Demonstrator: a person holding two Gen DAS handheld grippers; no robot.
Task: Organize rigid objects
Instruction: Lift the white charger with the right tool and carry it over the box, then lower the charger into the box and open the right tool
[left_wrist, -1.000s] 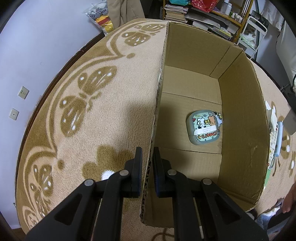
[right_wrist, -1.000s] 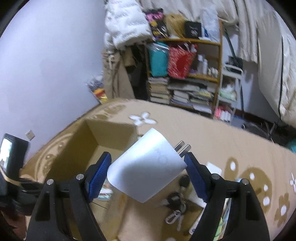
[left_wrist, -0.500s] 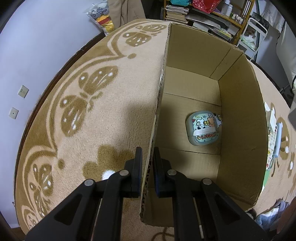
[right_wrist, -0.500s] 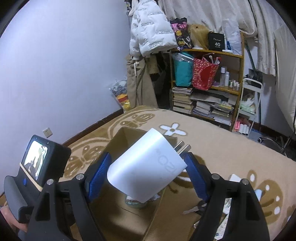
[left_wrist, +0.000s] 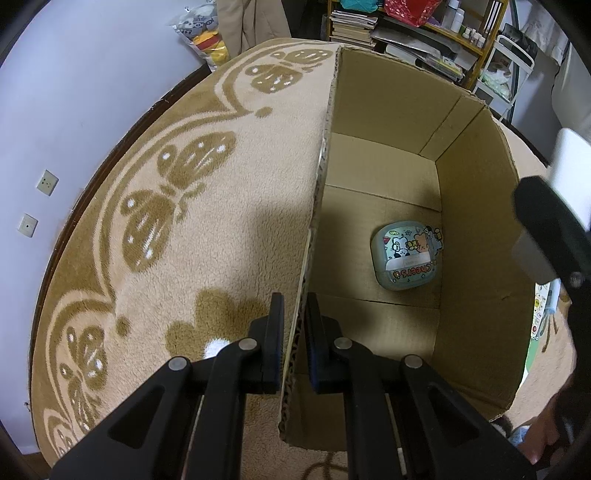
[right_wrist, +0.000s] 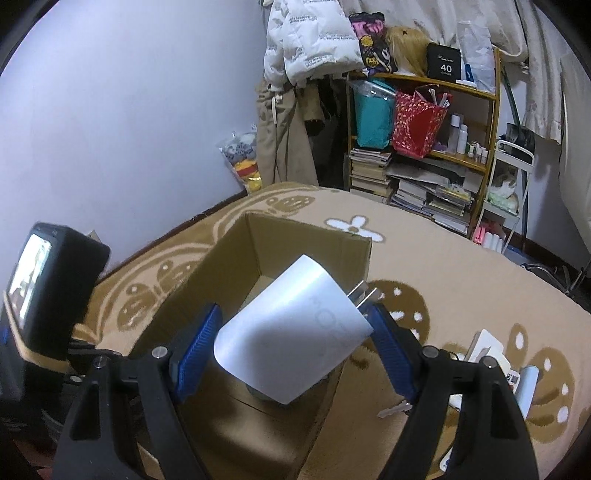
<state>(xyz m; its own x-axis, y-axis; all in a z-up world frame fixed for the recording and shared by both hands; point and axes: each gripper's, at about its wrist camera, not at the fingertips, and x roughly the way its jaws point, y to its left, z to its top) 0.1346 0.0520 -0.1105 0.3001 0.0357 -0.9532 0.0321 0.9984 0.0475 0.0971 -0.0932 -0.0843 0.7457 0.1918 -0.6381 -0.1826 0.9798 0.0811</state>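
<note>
Since the earlier frame, right gripper (right_wrist: 295, 343), clamped on the charger (right_wrist: 291, 332), has advanced over the box (left_wrist: 476, 206), whose wall left gripper (left_wrist: 295, 325) pinches; release inside follows.

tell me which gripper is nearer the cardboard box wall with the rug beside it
Left. The left gripper is clamped on that wall of the cardboard box, touching it. The right gripper holds the white charger over the box opening, clear of that wall.
</note>
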